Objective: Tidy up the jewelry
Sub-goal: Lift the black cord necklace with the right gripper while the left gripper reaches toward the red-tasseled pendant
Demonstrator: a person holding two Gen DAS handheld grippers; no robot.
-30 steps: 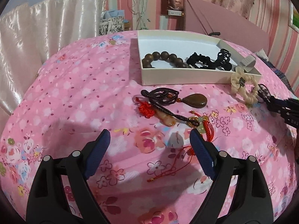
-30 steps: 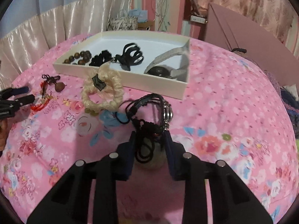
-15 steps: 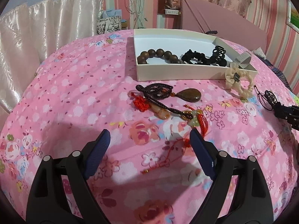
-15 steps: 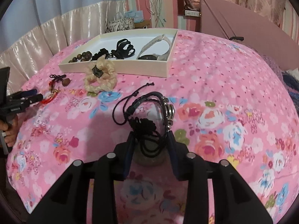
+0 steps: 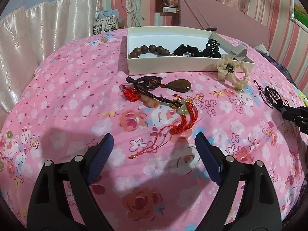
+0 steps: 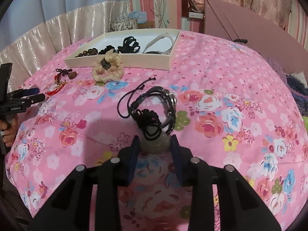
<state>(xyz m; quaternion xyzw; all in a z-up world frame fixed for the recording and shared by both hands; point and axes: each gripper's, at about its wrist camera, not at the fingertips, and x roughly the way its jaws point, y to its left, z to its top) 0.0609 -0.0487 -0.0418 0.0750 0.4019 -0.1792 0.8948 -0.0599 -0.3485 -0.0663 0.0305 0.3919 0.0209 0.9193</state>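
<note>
A white tray [image 5: 169, 64] holds a brown bead bracelet [image 5: 150, 50], a black scrunchie [image 5: 185, 49], a black claw clip [image 5: 212, 47] and a beige band. In front of it lie a brown stone pendant [image 5: 180, 85], red tassel charms [image 5: 183, 120] and a cream scrunchie [image 5: 232, 72]. My left gripper [image 5: 155, 144] is open, just short of the red tassels. My right gripper [image 6: 155, 144] is shut on a pale green stone pendant [image 6: 154, 144] whose black cords and bracelets [image 6: 154, 107] trail onto the cloth. The tray also shows in the right wrist view [image 6: 119, 62].
The floral pink cloth [image 5: 63, 100] covers a rounded surface that drops off on all sides. A pink board [image 5: 221, 17] and curtains stand behind the tray. The other hand's gripper shows at the left in the right wrist view [image 6: 21, 98].
Both grippers have drawn back from the tray. The right one keeps its hold on the green pendant and has pulled the black cords nearer. The left stays open.
</note>
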